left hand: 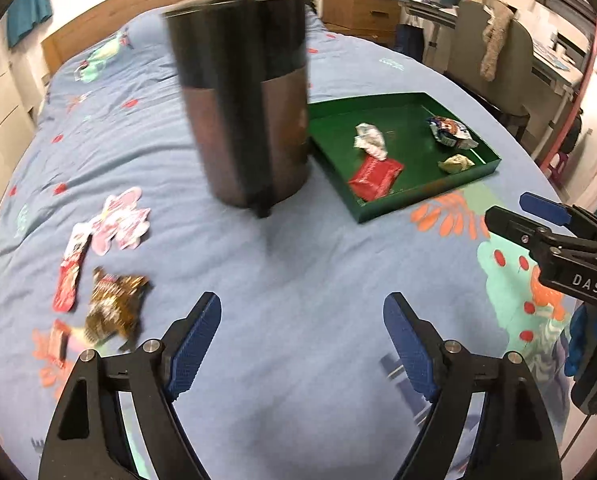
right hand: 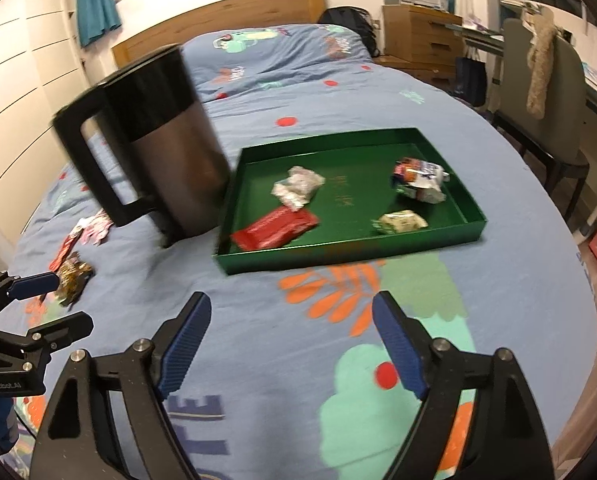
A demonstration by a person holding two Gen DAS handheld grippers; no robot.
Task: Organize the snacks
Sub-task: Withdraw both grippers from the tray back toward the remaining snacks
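**A:** Left wrist view first: your left gripper has its jaws spread apart, with only blue bedspread between the pads and nothing held. Your right gripper is likewise released and empty over the cover.

**B:** And where are the snacks you're sorting?

**A:** Ahead of your right gripper sits the green tray, flat on the bed, its long axis running left to right across that view. Inside it, the red wrapper lies at the near left, long axis slanting up to the right, one end near the tray's front wall. Behind it is a crumpled silver wrapper. A pale wrapped sweet lies near the front wall to the right, lengthwise along it, and a blue-and-white packet sits further back.

**B:** Anything outside the tray?

**A:** Yes. To the left of your left gripper, a brown-gold packet lies crumpled, a narrow red sachet beside it points away from you, and a pink packet lies just beyond. The dark kettle stands upright just beside the tray's left wall; whether they touch you cannot tell, since it is blurred.
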